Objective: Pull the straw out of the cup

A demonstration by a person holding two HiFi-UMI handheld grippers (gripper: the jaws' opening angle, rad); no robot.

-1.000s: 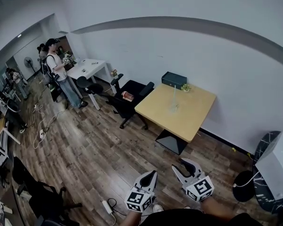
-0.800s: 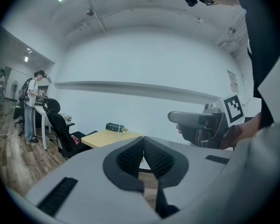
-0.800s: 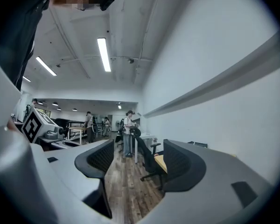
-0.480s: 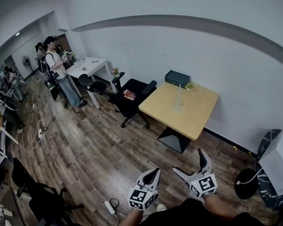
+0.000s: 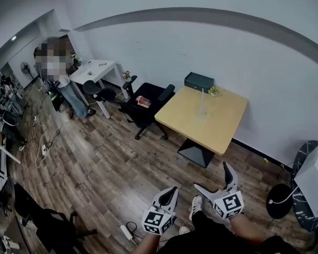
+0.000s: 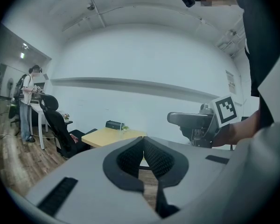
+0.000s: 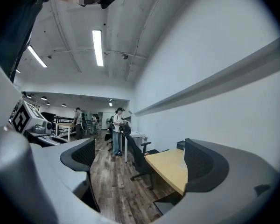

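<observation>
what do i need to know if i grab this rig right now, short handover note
Left tongs: shut, empty.
Right tongs: wide open, have just been opening, nothing between them.
Both are held low in front of the person, well short of the table.
The cup stands on the table, with the straw upright in it.
Done: nothing yet; the straw is not out.
Left: walk up to the table, probably steady the cup with one pair and pull the straw out with the other.
</observation>
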